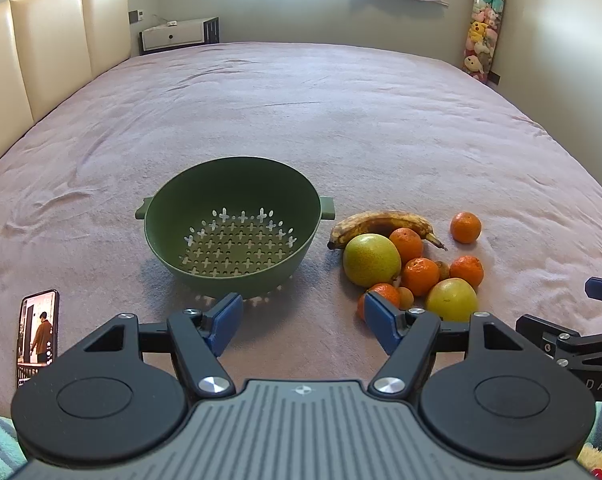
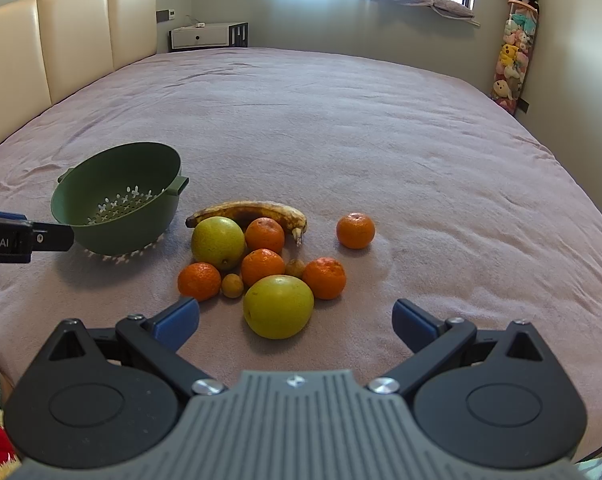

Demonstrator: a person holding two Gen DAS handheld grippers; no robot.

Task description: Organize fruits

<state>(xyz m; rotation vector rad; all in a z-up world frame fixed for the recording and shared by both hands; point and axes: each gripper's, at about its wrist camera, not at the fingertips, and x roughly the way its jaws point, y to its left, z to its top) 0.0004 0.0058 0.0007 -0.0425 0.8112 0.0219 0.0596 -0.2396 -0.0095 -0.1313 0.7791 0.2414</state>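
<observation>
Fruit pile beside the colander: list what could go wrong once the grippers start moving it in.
1. The fruit touches in a tight cluster; closing the open right gripper on the near yellow-green fruit may nudge the oranges behind it and set them rolling across the blanket.
2. The green colander sits tilted on soft bedding, so a dropped fruit might tip it.
3. The bruised banana looks soft and could get squashed.
</observation>
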